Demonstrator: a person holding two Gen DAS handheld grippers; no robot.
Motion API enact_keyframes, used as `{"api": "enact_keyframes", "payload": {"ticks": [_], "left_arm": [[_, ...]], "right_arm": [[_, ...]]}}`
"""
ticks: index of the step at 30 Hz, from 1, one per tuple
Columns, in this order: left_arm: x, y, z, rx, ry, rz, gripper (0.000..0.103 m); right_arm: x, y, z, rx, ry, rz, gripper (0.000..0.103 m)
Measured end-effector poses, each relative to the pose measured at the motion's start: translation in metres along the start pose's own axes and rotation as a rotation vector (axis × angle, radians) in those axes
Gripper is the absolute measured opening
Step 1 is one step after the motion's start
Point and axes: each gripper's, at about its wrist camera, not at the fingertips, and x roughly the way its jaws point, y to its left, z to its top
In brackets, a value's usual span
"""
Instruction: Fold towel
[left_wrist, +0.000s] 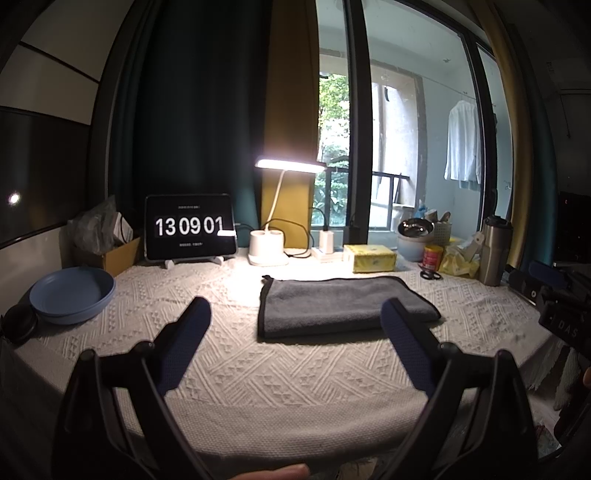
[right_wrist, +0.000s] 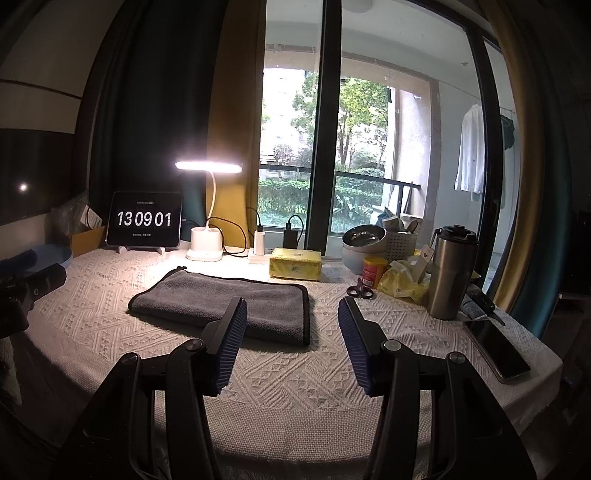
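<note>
A grey towel (left_wrist: 332, 306) with black edging lies folded in a flat rectangle on the white woven tablecloth (left_wrist: 258, 369). It also shows in the right wrist view (right_wrist: 229, 306). My left gripper (left_wrist: 295, 314) is open and empty, held above the near part of the table, short of the towel's near edge. My right gripper (right_wrist: 291, 310) is open and empty, near the towel's near right corner. The right gripper shows at the right edge of the left wrist view (left_wrist: 554, 291). The left gripper shows at the left edge of the right wrist view (right_wrist: 26, 280).
A blue plate (left_wrist: 72, 295) sits at the left. At the back stand a tablet clock (left_wrist: 190, 227), a lit desk lamp (left_wrist: 269, 251), a yellow tissue box (left_wrist: 369, 258), scissors (right_wrist: 360, 291), a steel tumbler (right_wrist: 450, 273) and bowls. A phone (right_wrist: 496, 349) lies at the right edge.
</note>
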Motion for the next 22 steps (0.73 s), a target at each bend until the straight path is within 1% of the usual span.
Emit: {"api": "enact_keyframes", "payload": {"ticks": [14,20,22], "left_arm": [[-0.0001,0.0004,-0.0002,-0.001,0.0,0.001,0.094],[-0.0031,0.0014,-0.0014,-0.014,-0.017,0.008,0.094],[-0.0014,0.0016,-0.0008,-0.019,-0.006,-0.01,0.094]], "right_arm": [[-0.0002,-0.0005,-0.0003,0.001,-0.002,0.003,0.055],[0.001,0.0003,0.0006,0.003,-0.003,0.006,0.055],[0.0027,0.0027,0.0016,0.002,-0.003,0.011,0.055]]}}
